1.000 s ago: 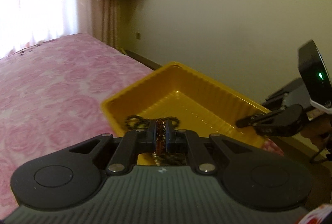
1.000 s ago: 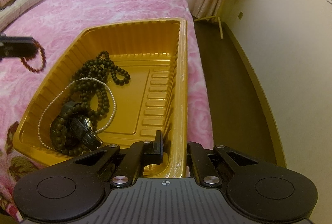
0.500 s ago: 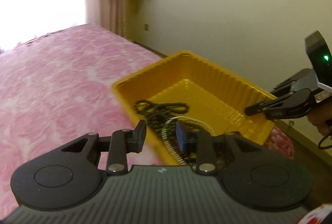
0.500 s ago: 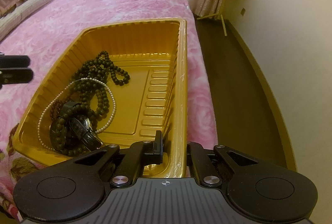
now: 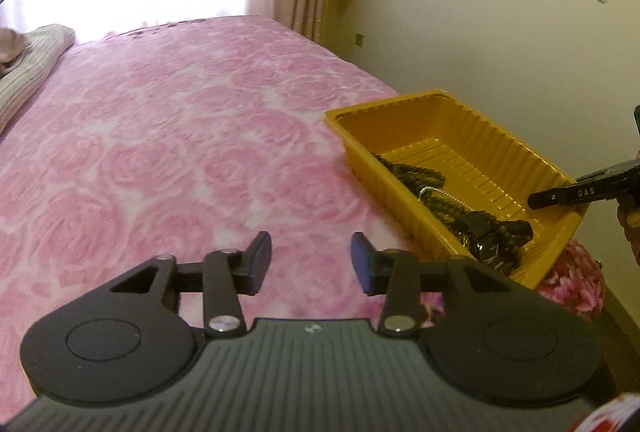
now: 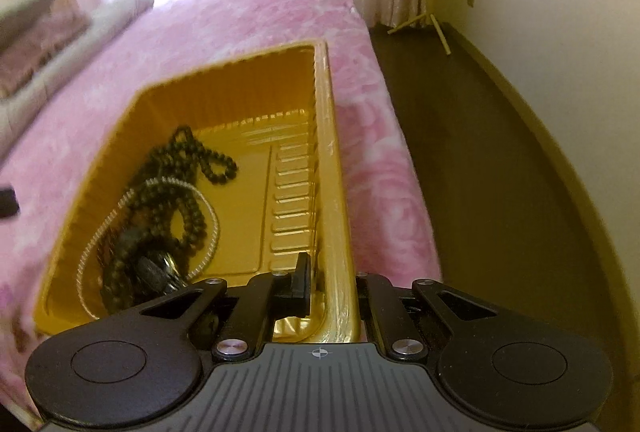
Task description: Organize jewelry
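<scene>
On the bed: the yellow tray sits on the pink cover at the edge nearest the wall, and all the jewelry you can see lies in it.
Jewelry: dark bead strands, a white pearl string and a black watch-like piece — heaped together at the near end of the tray.
Left gripper: your jaws have just been opening; they stand apart over the bare cover with nothing between them.
Right gripper: your jaws are pinched on the tray's long rim near its corner.
Handling: the strands look light, limp and slippery, and they will likely snag on each other. Judge the pearls the most fragile.
Where to hold: take one strand by a free loop at the edge of the heap, not the middle — lift slowly.
Tray: thin ribbed plastic, likely to flex; keep your hold on the rim.
Writing: white letters on the right gripper's finger read roughly "DAS".
</scene>
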A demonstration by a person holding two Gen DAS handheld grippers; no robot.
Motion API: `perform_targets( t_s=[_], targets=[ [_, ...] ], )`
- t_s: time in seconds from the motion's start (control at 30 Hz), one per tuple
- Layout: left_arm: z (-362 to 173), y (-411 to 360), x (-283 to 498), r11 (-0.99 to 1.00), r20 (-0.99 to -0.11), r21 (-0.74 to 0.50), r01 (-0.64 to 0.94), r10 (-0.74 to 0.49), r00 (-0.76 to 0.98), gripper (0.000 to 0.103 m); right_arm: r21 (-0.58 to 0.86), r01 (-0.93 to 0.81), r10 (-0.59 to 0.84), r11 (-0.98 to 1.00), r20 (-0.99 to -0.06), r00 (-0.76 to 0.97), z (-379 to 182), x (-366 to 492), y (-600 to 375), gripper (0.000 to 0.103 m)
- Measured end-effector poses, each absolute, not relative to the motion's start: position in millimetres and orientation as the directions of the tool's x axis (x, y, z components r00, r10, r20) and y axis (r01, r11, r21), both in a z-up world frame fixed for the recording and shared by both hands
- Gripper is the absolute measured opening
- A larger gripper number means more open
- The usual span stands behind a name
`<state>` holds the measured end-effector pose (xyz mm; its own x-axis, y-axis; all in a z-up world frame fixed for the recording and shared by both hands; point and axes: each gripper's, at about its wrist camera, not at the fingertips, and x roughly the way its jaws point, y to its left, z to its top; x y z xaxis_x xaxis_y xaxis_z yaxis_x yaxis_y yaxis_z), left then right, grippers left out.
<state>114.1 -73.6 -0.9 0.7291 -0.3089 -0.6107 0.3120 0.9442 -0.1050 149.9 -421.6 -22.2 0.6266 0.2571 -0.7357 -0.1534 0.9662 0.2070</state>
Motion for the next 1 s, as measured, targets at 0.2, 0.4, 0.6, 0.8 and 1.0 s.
perform_targets(
  t_s=[0.2,0.4,0.6,0.8,1.0],
  targets=[
    [1.8,-62.7,98.7,0.953,-0.610,-0.170,0.251,-0.302,0.732,0.058,0.394,-0.104,0.348,0.913,-0.622,0.701,-9.4,132.8,-449.1,0.076],
    [3.5,-57.9,73.9,0.953,-0.622,-0.237,0.190,-0.299,0.724,0.081,0.362,0.019,0.228,0.932,-0.626,0.745,10.9,97.4,-448.8,0.076],
    [3.1,-59.2,40.5,0.963,-0.650,-0.232,0.133,-0.256,0.715,0.098,0.239,-0.005,0.168,0.971,-0.667,0.726,24.6,48.7,-393.4,0.076],
    [7.0,-53.7,10.2,0.967,-0.660,-0.236,0.098,-0.234,0.714,0.103,0.101,-0.164,0.186,0.981,-0.715,0.674,25.2,21.5,-326.2,0.076],
    [1.9,-48.4,-1.1,0.973,-0.711,-0.230,0.014,-0.177,0.681,0.103,0.073,-0.178,0.172,0.981,-0.747,0.643,15.3,13.8,-298.7,0.076]
  ],
)
